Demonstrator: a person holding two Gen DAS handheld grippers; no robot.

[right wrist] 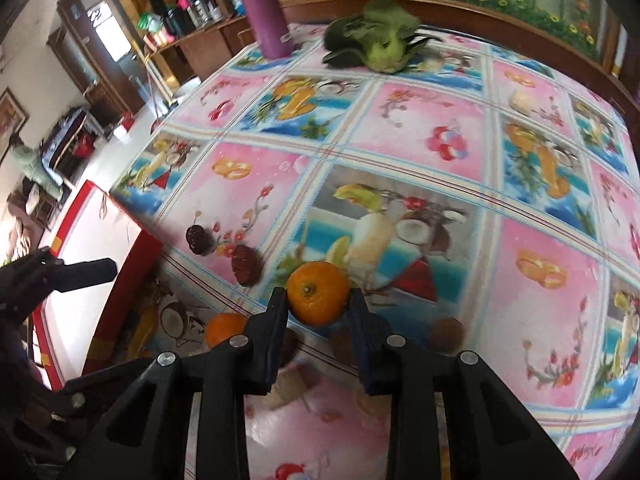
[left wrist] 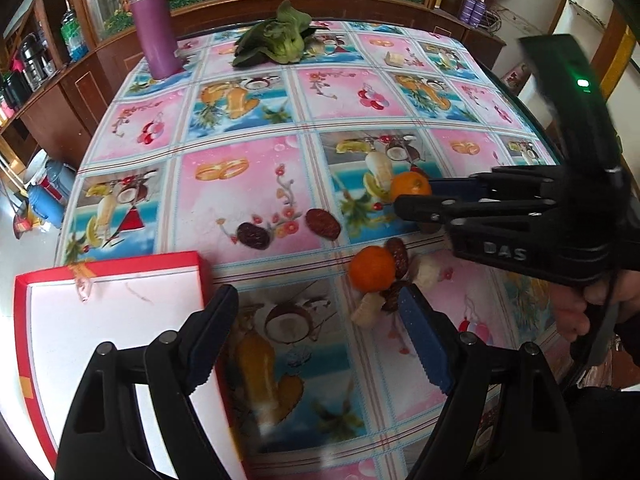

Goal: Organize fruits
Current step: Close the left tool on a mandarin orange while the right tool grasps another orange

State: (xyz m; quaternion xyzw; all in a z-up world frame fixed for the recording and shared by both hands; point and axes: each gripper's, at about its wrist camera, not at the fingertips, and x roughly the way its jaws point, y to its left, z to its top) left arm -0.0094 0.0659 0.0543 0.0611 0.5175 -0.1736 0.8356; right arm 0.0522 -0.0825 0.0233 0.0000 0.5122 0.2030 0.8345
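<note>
Black fingers (right wrist: pixel 276 320) of the right gripper (right wrist: pixel 318 304) clench an orange tangerine (right wrist: pixel 318 299) from both sides, holding it over the patterned tabletop (right wrist: pixel 420 128). From the left wrist view the left gripper (left wrist: pixel 316 312) hangs released, its two fingers spread wide with nothing between them, just beside an open red box (left wrist: pixel 112 300) with a white inside at the near left edge. A second tangerine (left wrist: pixel 372 269) lies on the tabletop among dark dates (left wrist: pixel 398 254) and pale peeled pieces (left wrist: pixel 368 310) — two more dates (left wrist: pixel 253 236) lie apart to its left. Far back stand a purple flask (left wrist: pixel 154 24) and a leafy green vegetable (left wrist: pixel 276 40).
</note>
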